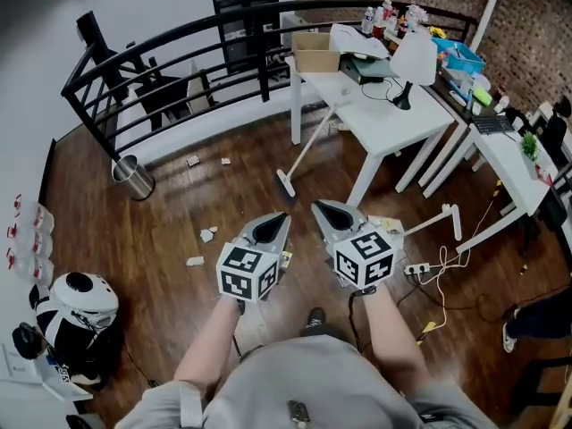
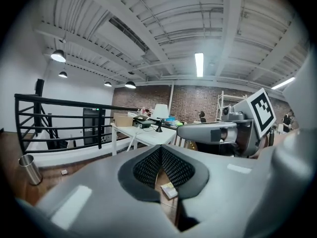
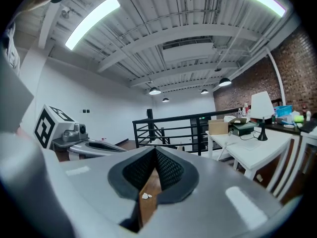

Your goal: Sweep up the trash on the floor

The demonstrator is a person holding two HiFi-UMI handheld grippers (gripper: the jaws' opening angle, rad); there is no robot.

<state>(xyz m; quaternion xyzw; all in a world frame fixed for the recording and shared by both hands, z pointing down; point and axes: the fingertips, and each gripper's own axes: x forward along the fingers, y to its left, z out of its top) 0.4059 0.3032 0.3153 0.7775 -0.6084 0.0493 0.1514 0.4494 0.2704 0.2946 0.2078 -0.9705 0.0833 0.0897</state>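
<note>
Both grippers are held side by side over the wood floor, both shut and empty. My left gripper [image 1: 282, 216] [image 2: 161, 150] and my right gripper [image 1: 316, 206] [image 3: 155, 150] point toward a white table [image 1: 393, 119]. A broom [image 1: 304, 155] leans against that table, its head on the floor just beyond the jaws. Pale trash scraps [image 1: 207, 235] lie on the floor to the left of the left gripper, and more scraps [image 1: 192, 160] lie near the railing. Small white scraps [image 3: 145, 196] show below the right jaws, and a paper piece [image 2: 169, 190] below the left jaws.
A metal bin [image 1: 132, 177] [image 2: 30, 168] stands at the left by the black railing [image 1: 179, 56]. A power strip with cables [image 1: 416, 268] lies at the right, near a white handled object [image 1: 447, 214]. A black-and-white helmet-like thing [image 1: 80, 302] sits at the near left.
</note>
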